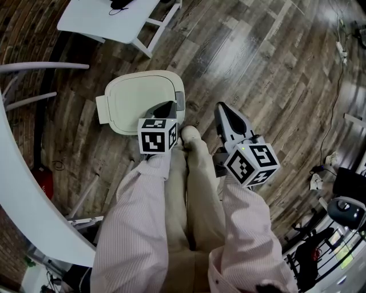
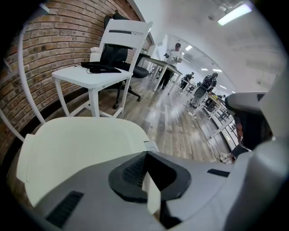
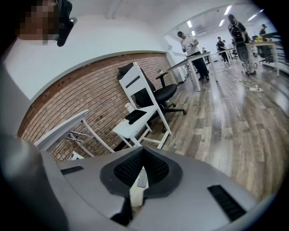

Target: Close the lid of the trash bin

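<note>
The trash bin stands on the wood floor just ahead of my feet, and its cream lid (image 1: 140, 100) lies flat across the top. In the left gripper view the lid (image 2: 81, 140) fills the space under the jaws. My left gripper (image 1: 169, 107) (image 2: 145, 154) is shut and empty, pointing steeply down at the lid's right edge, beside a small grey tab (image 1: 179, 101). I cannot tell whether it touches the lid. My right gripper (image 1: 223, 110) (image 3: 142, 150) hangs off to the right over bare floor, shut, holding nothing.
A white chair-like stand (image 1: 108, 17) (image 2: 97, 76) with a black object on it is beyond the bin. A white curved tabletop (image 1: 28, 206) runs along the left. My legs and a shoe (image 1: 190, 134) are below the grippers. Cables and gear (image 1: 337, 189) lie at the right.
</note>
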A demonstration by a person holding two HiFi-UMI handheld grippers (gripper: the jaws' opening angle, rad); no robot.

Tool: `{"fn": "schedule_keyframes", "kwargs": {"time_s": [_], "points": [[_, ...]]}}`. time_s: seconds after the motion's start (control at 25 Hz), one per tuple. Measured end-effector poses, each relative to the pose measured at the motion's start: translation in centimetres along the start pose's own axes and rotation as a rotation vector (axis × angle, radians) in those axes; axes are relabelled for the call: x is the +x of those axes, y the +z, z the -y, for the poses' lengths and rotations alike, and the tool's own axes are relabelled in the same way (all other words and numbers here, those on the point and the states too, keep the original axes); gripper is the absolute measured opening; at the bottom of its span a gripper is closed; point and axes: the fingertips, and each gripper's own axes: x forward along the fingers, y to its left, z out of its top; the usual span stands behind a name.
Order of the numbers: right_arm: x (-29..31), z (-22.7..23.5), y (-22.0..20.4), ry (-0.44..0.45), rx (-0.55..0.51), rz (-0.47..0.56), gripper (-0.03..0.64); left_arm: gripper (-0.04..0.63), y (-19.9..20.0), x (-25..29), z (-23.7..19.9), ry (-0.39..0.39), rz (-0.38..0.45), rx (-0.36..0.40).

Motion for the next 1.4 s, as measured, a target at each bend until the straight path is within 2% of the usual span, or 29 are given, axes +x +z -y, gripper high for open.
{"fn": "schedule_keyframes", "kwargs": {"time_s": [0.12, 0.36, 0.68, 0.96, 1.4], "points": [[-0.1, 0.1, 0.0, -0.004, 0.001, 0.001, 0.003, -0.008, -0.1, 0.2, 0.1, 0.006, -0.013, 0.016], [-0.3, 0.5, 0.3, -0.012, 0.004, 0.007, 0.002, -0.008, -0.6, 0.7, 0.0, 0.001, -0.041, -0.011], [-0.5, 0.8, 0.2, -0.018, 0.002, 0.004, 0.003, -0.008, -0.6, 0.7, -0.3, 0.013, -0.029, -0.024], [-1.2, -0.6, 1.5, -0.002, -0.017, -0.002, 0.003, -0.008, 1.7, -2.3, 0.1, 0.004, 0.095, -0.022], [-4.2, -5.6, 6.3, 0.060, -0.082, -0.002, 0.003, -0.008, 7.8, -11.0, 2.6, 0.010, 0.285, -0.014]]}}
